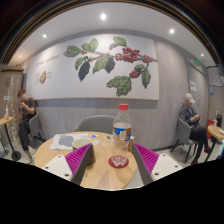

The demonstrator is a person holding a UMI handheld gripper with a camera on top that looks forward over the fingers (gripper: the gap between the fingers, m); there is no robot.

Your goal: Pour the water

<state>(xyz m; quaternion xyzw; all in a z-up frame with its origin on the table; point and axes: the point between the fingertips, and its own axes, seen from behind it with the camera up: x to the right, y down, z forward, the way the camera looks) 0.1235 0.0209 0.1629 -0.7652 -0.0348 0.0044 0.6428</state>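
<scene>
— So, what do you have ahead of the claw right now?

— I see a round wooden counter under me, and a clear plastic water bottle standing upright on it at about twelve o'clock from the fingertips, just beyond them. It has a red label band and a white cap.

— Is the claw on the bottle?

— No. I have the claw wide open, both magenta pads spread well apart, and nothing is held. The bottle stands past the fingers, a little toward the right one, not touching either.

— Anything between the fingers?

— A small glass dish with a reddish inside sits on the counter between them, closer to the right pad, with a gap at both sides. I cannot tell what it holds.

— And to the left?

— At ten o'clock I see a white sheet with a blue patch lying flat on the counter beside the left finger.

— The room?

— A grey chair behind the counter at twelve, a big wall mural of leaves and berries above it, one person seated at nine o'clock and another person seated at three.
</scene>
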